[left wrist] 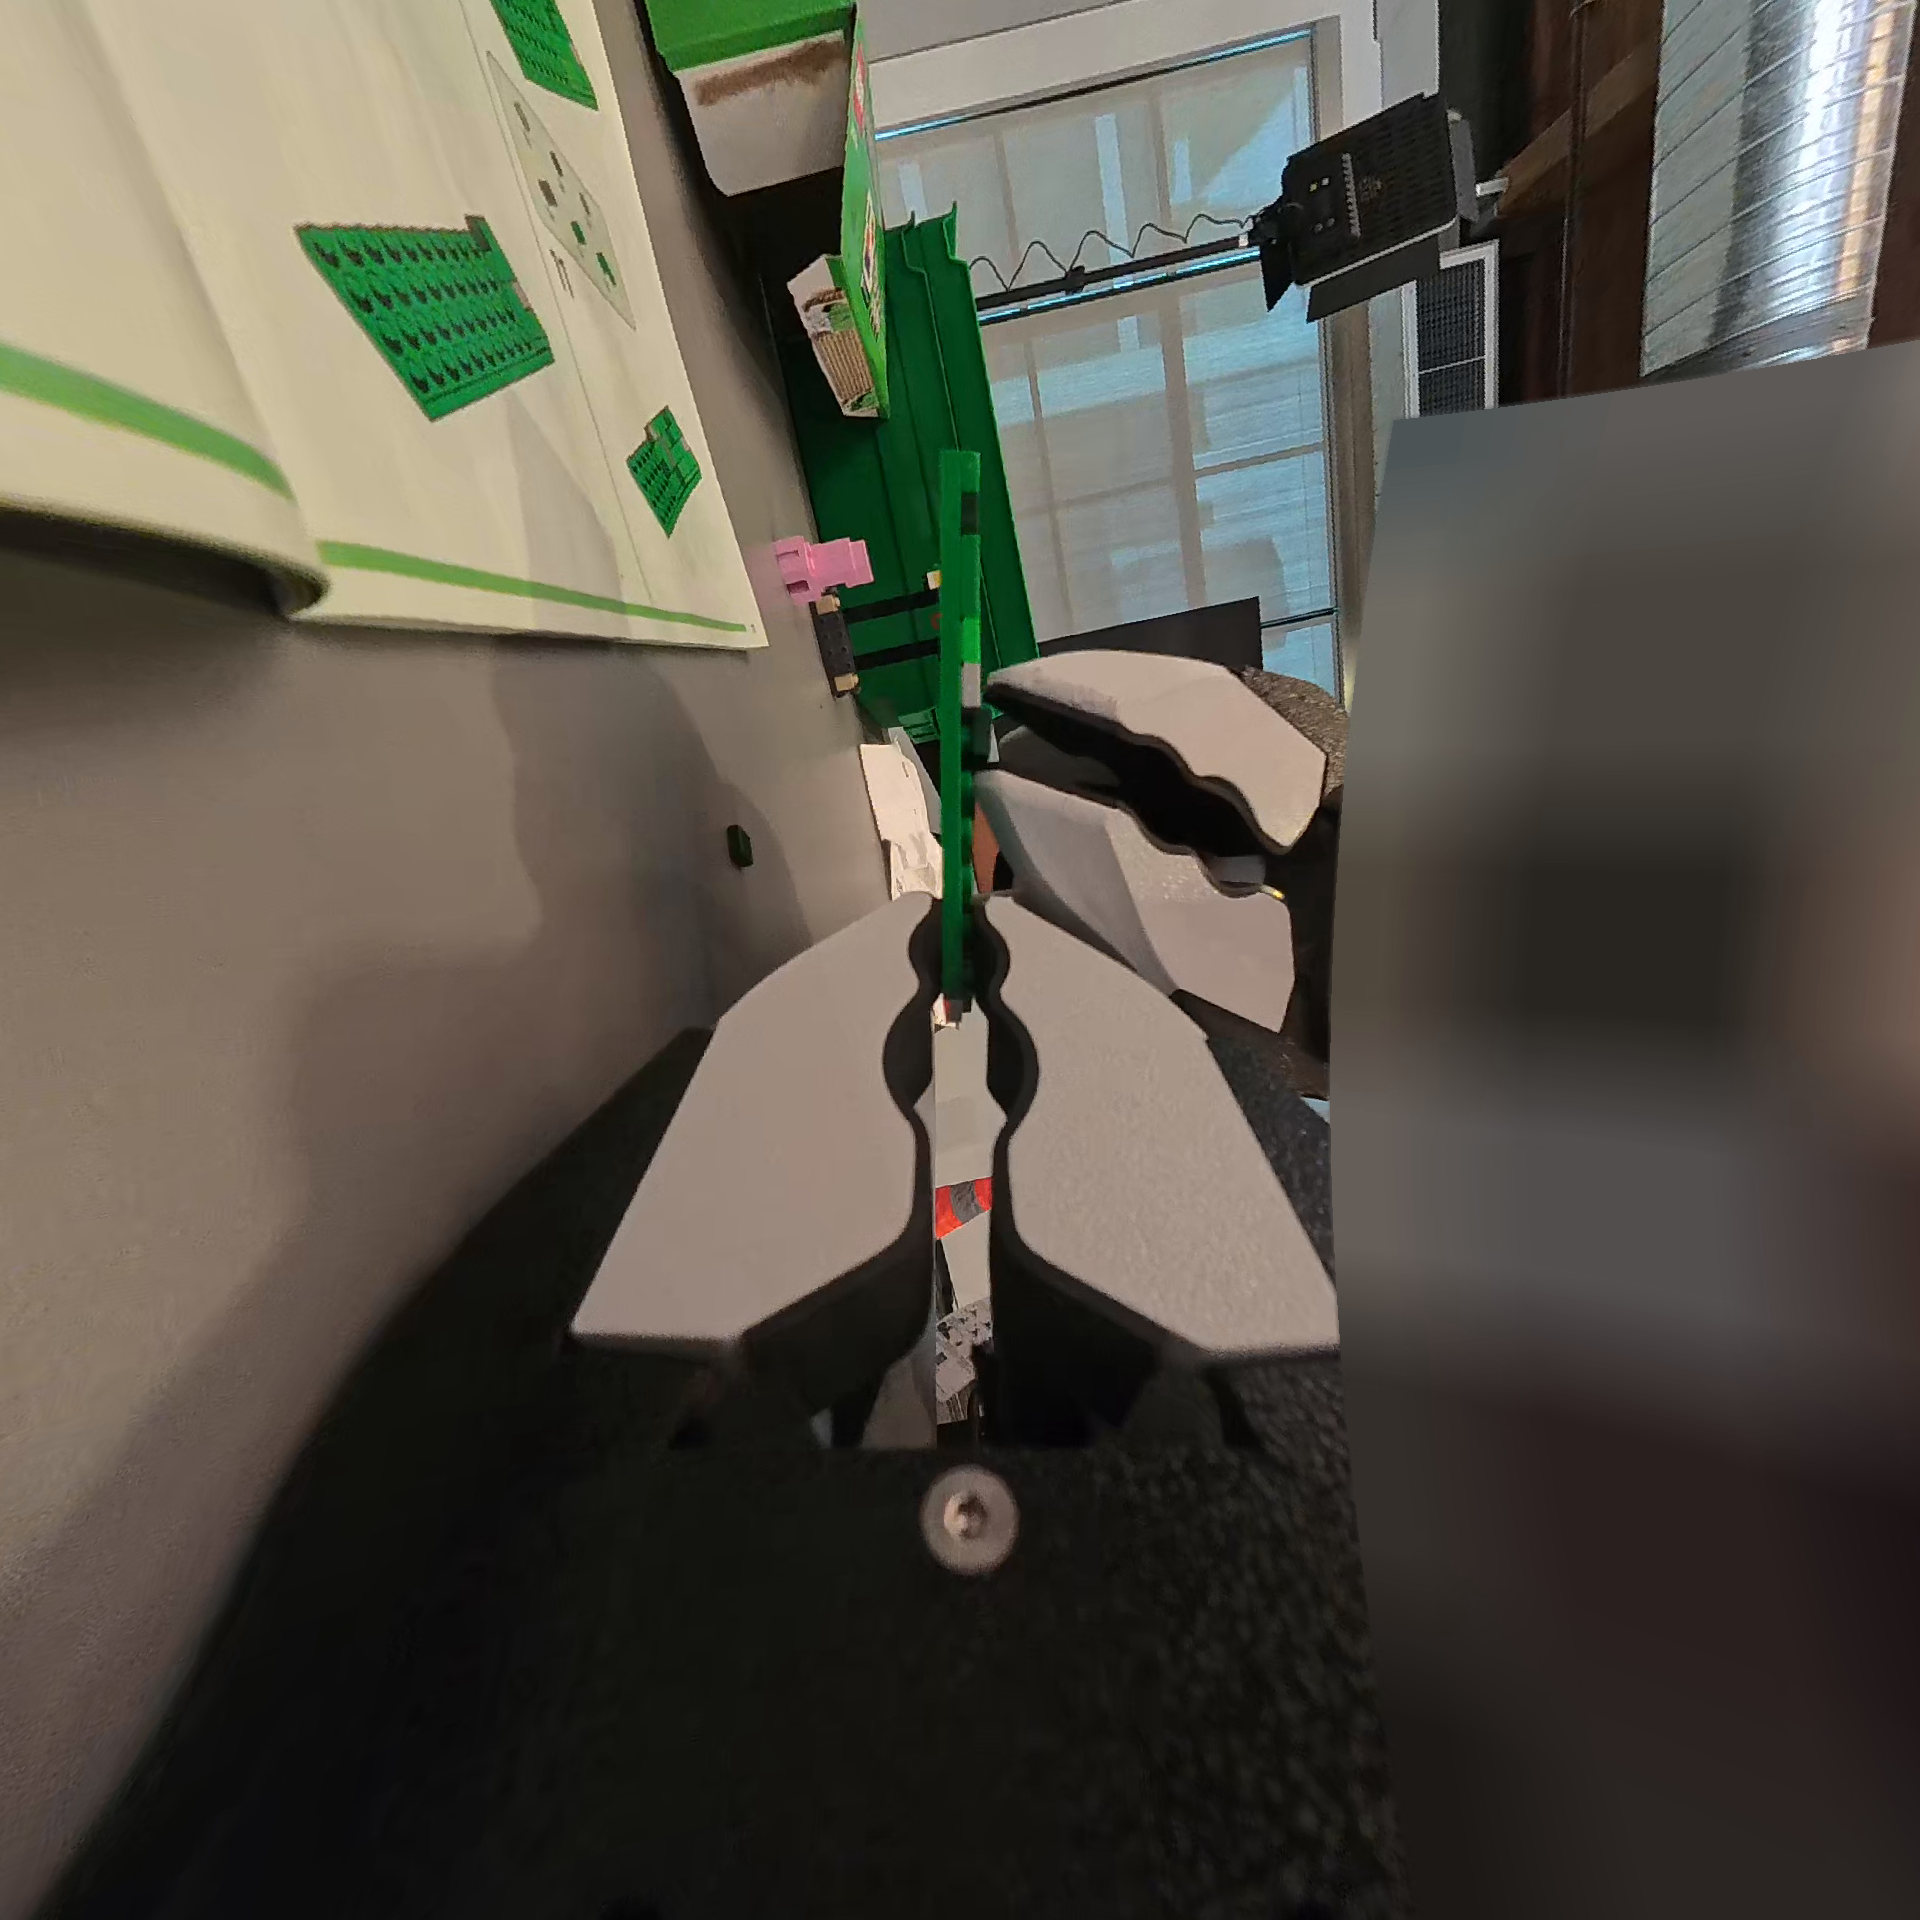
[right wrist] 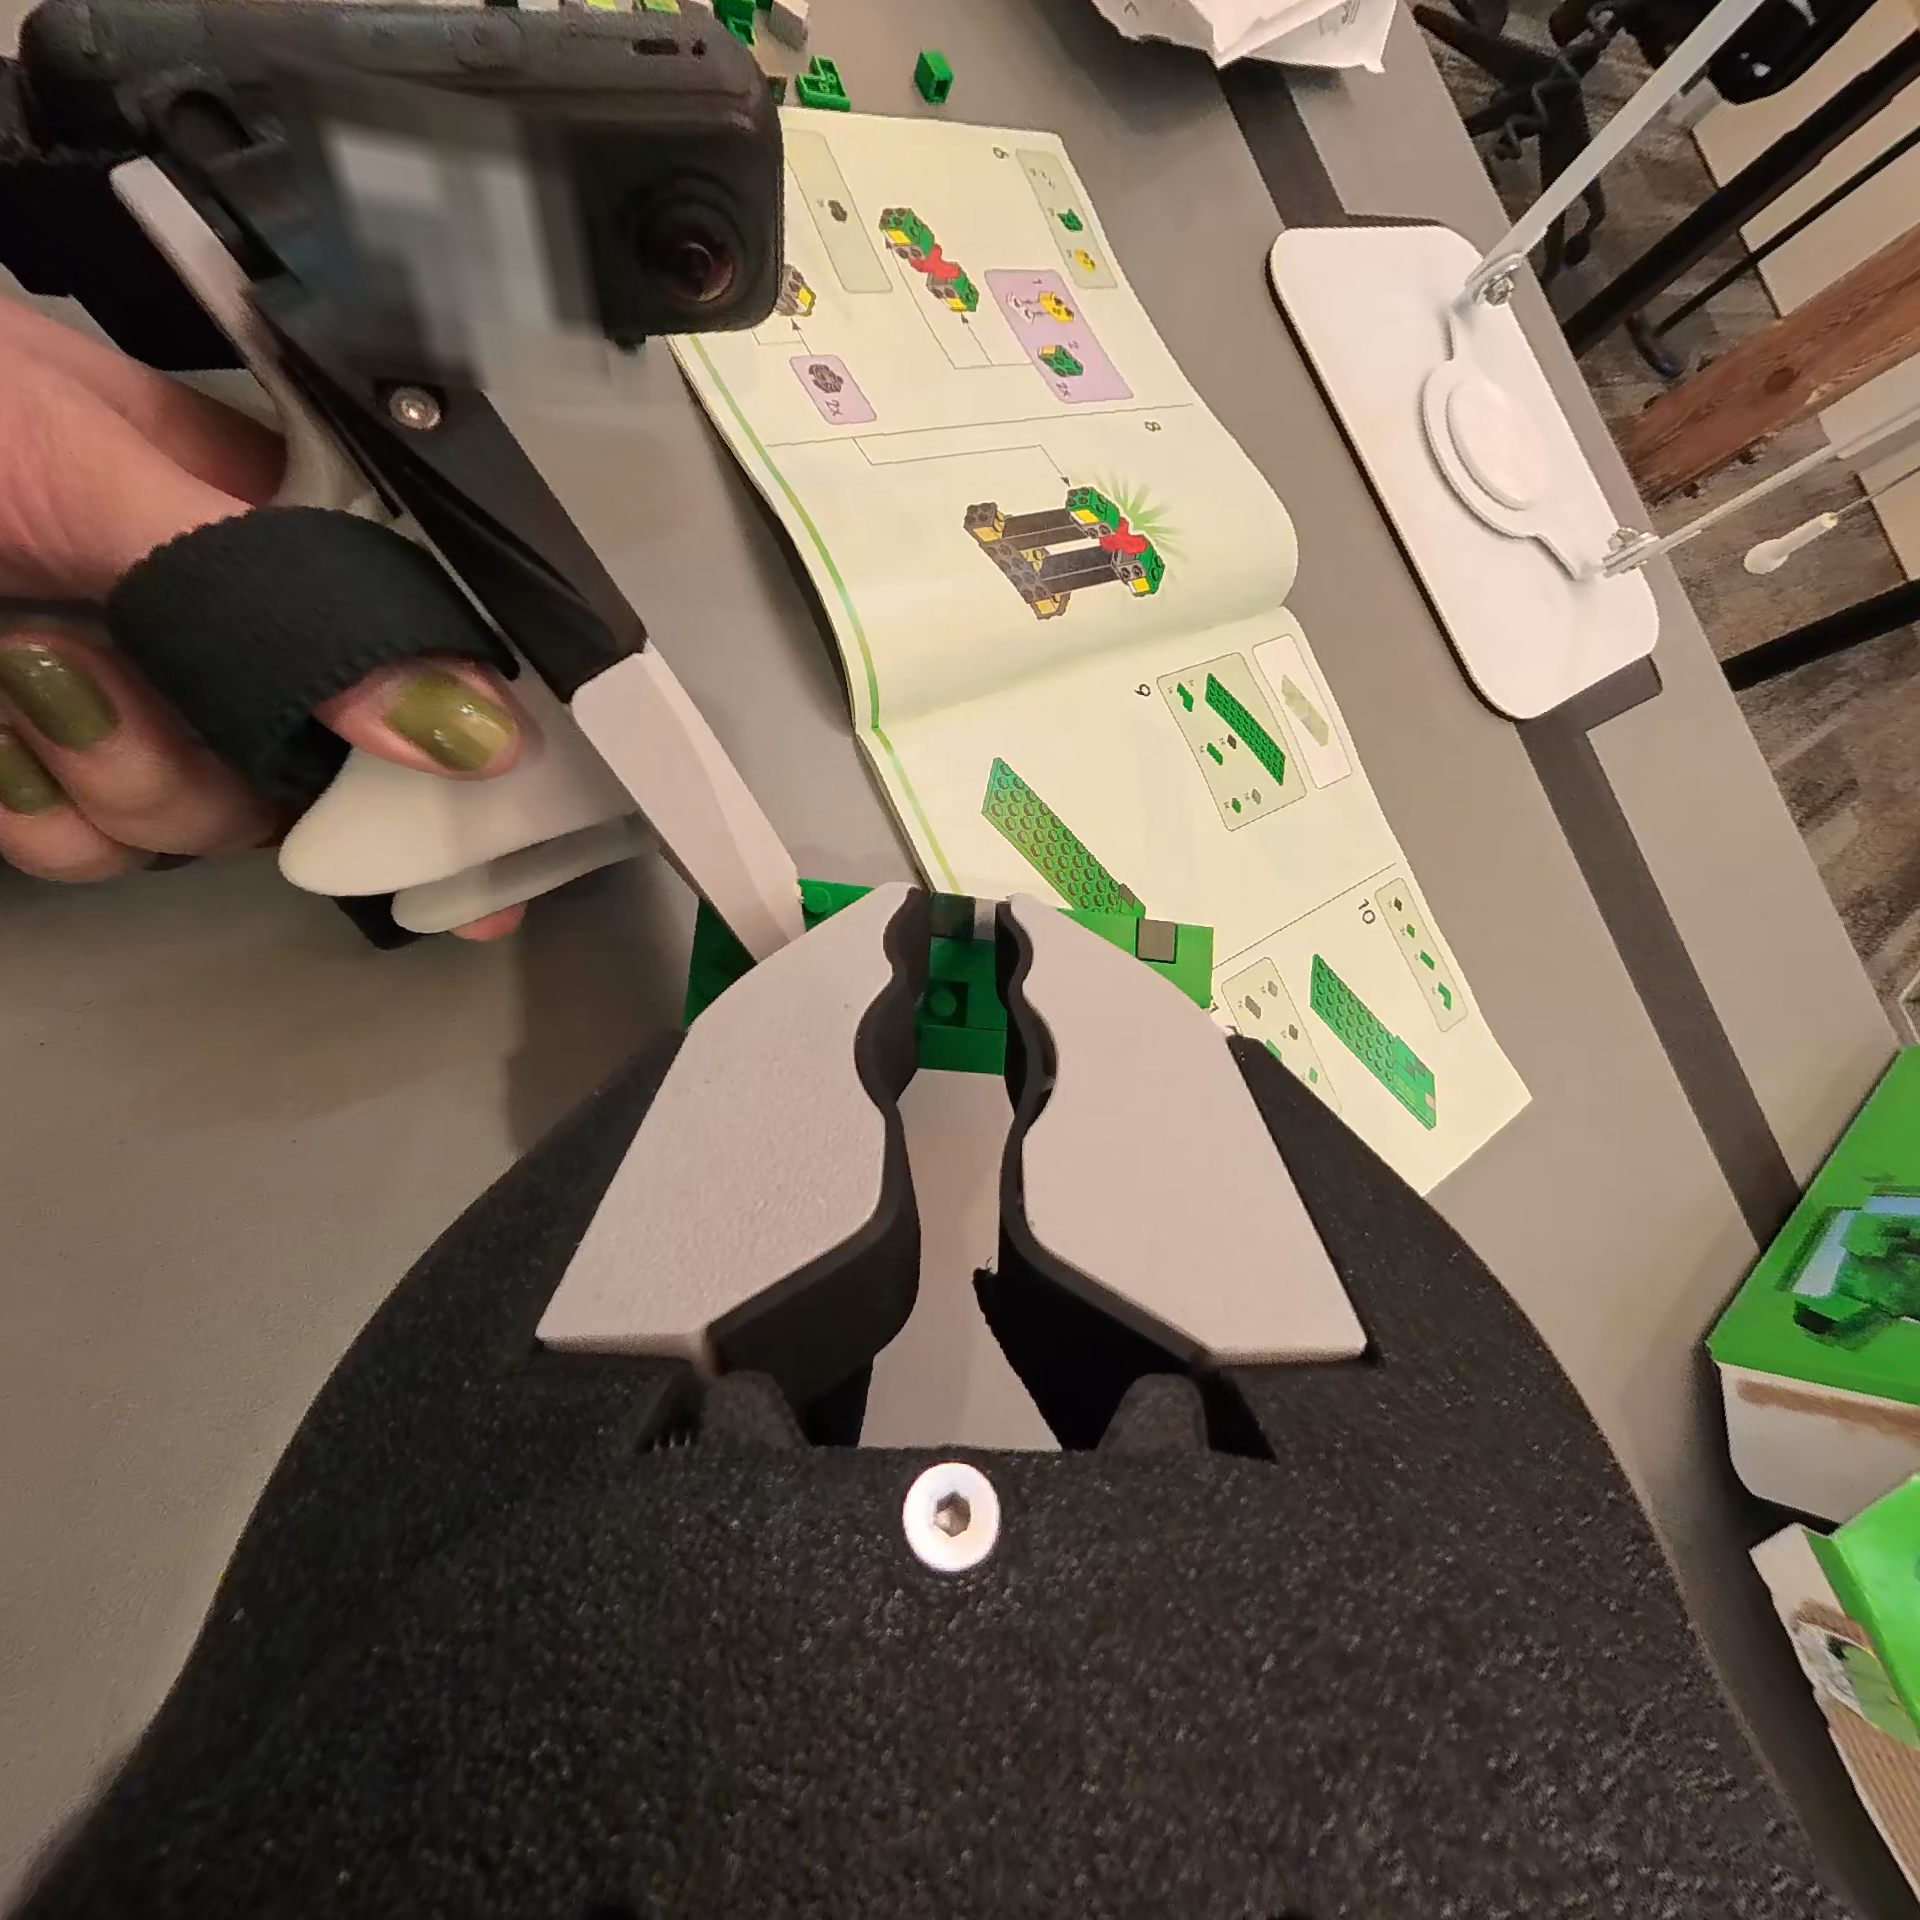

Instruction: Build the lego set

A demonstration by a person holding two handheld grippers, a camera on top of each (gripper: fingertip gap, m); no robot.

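The green lego plate (left wrist: pixel 957 727) stands on edge, lifted off the grey counter (left wrist: pixel 312 883), with its near end pinched between the fingertips of the left tool (left wrist: pixel 958 940), whose jaws are drawn in tight against it. Seen from the right wrist camera, the same plate (right wrist: pixel 1179 951) lies just beyond the tips of the right tool (right wrist: pixel 961 914), which is narrowed around a small grey piece (right wrist: pixel 954 916) on the plate's studded face; whether it truly grips that piece I cannot tell for certain, though the jaws sit close on either side. A few small green bricks (right wrist: pixel 956 1013) show on the plate between the right tool's fingers. The open instruction booklet (right wrist: pixel 1039 582) lies flat on the counter right behind the plate. A hand (right wrist: pixel 156 644) holds the left tool's handle to the left of the plate. Beyond the plate, a pink lego piece (left wrist: pixel 821 566) and a black assembly (left wrist: pixel 836 644) rest on the counter, and a green box (left wrist: pixel 868 260) stands farther back.
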